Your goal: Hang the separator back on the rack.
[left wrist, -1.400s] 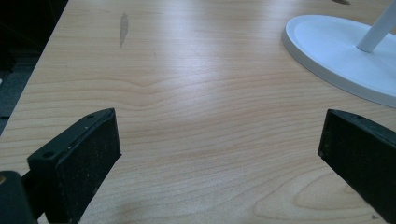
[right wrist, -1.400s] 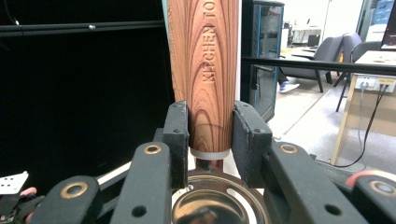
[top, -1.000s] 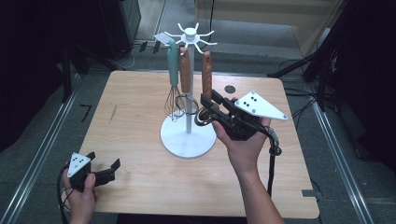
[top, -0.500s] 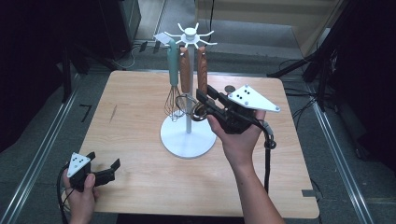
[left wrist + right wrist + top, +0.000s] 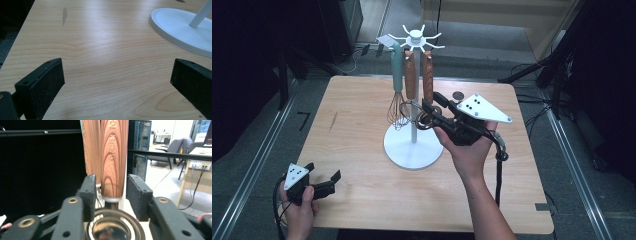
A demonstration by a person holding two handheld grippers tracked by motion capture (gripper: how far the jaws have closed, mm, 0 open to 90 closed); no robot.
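High view. White metal utensil stand with round base and spoked top, upright near centre of light wooden table. Hung from stand: three utensils. One teal-handled wire whisk on stand's left; two wood-grain-handled utensils, nearer one and farther one, beside pole. Small dark round disc on table behind and right of stand. Right gripper, black with grey three-cornered plate, held level in upturned palm just right of stand, jaws reaching to lower end of nearer wooden handle. Left gripper low at table's near-left corner, well apart from stand, pointed toward it.

Left gripper view. Jaws wide apart over bare tabletop, nothing between; stand's white base ahead to upper right.

Right gripper view. Both wooden handles rising straight ahead; nearer one between the jaws, narrow gaps either side, pads not pressing. Jaws just been opening. Shiny metal ring-shaped utensil head below handle.
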